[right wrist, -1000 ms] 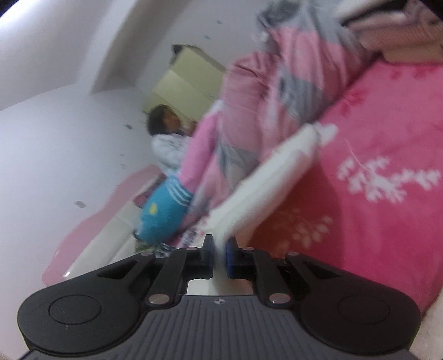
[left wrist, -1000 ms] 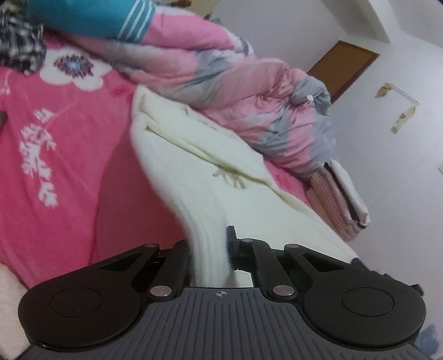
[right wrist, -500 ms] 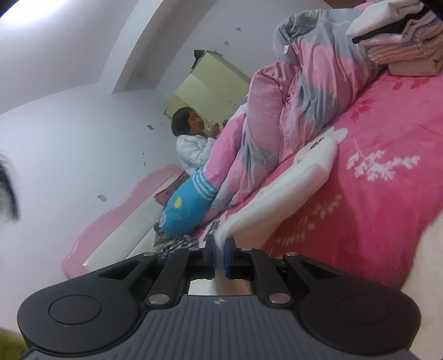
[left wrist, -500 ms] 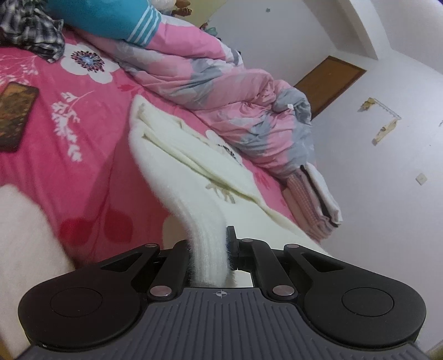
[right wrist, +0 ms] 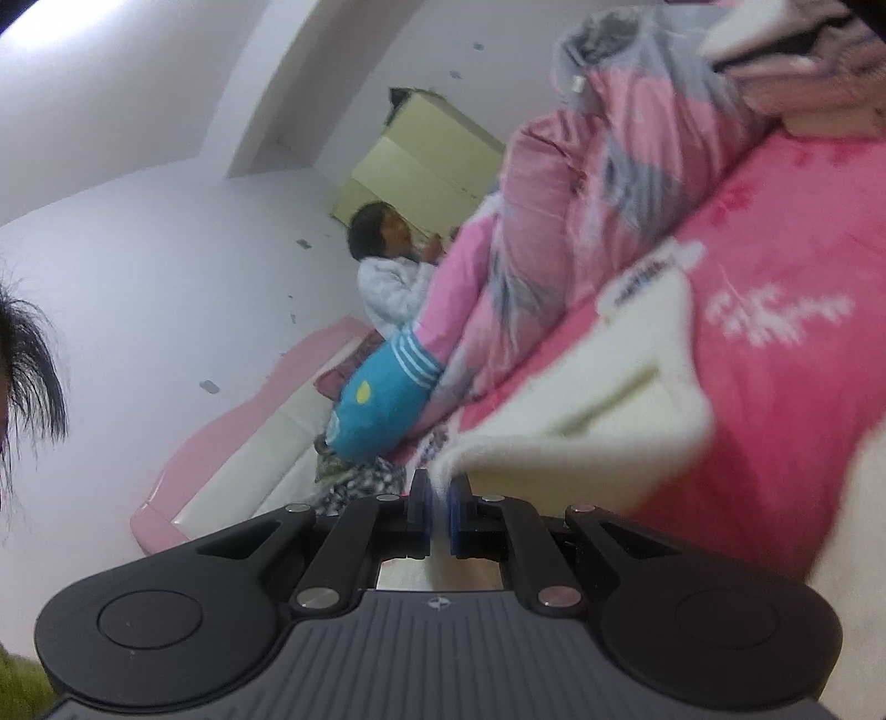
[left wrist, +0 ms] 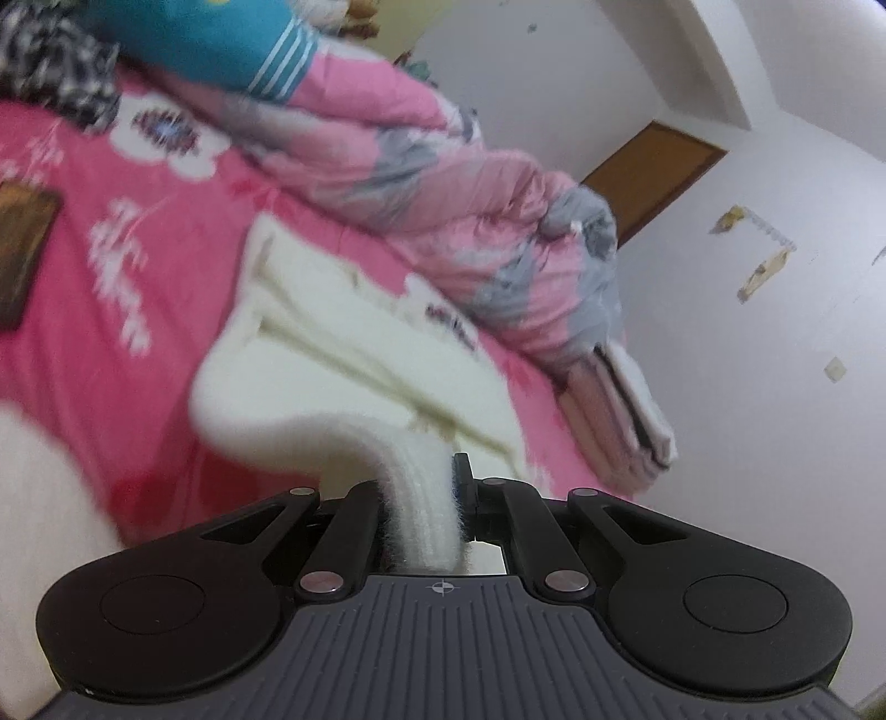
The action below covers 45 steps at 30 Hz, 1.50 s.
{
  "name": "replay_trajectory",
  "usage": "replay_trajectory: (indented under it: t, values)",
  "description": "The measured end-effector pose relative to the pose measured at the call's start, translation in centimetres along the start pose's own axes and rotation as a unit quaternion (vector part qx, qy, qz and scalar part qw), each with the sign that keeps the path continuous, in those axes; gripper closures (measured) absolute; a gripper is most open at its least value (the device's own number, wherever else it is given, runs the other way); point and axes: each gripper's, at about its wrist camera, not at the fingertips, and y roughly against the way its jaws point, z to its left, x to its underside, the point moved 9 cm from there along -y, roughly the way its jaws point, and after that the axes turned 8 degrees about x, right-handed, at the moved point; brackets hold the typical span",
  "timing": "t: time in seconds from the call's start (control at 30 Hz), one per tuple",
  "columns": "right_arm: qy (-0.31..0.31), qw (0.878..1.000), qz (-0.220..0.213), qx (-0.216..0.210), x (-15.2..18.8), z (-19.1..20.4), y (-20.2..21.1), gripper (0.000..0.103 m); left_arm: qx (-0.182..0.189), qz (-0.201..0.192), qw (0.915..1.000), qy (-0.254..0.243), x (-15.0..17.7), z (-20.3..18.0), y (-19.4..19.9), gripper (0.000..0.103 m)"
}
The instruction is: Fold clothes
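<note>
A cream fleece garment lies on the pink floral bed sheet, partly folded over itself. My left gripper is shut on a thick bunched edge of it, which curls up from the bed into the jaws. In the right wrist view the same cream garment stretches away across the bed sheet, and my right gripper is shut on a thin corner of it between the blue pads.
A pink and grey quilt is heaped along the far side, with a teal pillow and a stack of folded clothes. A dark phone lies on the sheet. A person sits beyond the quilt.
Both grippers have moved forward over the bed with the garment's edge, so the cloth now bends and doubles over itself. The views are blurred by motion.
</note>
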Motion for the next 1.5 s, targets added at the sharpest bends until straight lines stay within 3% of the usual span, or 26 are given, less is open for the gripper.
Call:
replay_trajectory:
  t: [0.2, 0.47, 0.63, 0.9, 1.1, 1.33, 1.5]
  values:
    - [-0.012, 0.999, -0.028, -0.018, -5.2, -1.2, -6.1, 0.097, -0.005, -0.027, 0.9995, -0.015, -5.7, 1.0, -5.1, 0.101]
    - [-0.034, 0.998, -0.041, -0.017, -11.1, -5.3, -16.7, 0.097, -0.067, -0.032, 0.9971, -0.015, -12.4, 6.7, -14.8, 0.101]
    - [-0.059, 0.998, -0.024, 0.014, -12.4, -9.8, -23.3, 0.097, -0.103, -0.003, 0.9946, 0.011, -14.2, 12.3, -20.5, 0.101]
    - [-0.087, 0.994, 0.005, 0.067, -12.6, -16.3, -30.5, 0.097, -0.098, 0.009, 0.9948, 0.029, -14.6, 17.4, -25.5, 0.098]
    - [-0.157, 0.985, 0.018, 0.063, -11.3, -20.3, -31.4, 0.097, -0.09, 0.002, 0.996, -0.001, -14.3, 17.3, -25.8, 0.096]
    - [-0.146, 0.985, 0.025, 0.092, -11.2, -20.2, -31.3, 0.096, -0.06, 0.003, 0.9978, 0.028, -14.7, 17.5, -26.2, 0.085]
    - [-0.123, 0.985, 0.026, 0.118, -11.2, -19.9, -31.6, 0.096, -0.052, 0.005, 0.998, 0.037, -14.8, 17.7, -26.2, 0.084]
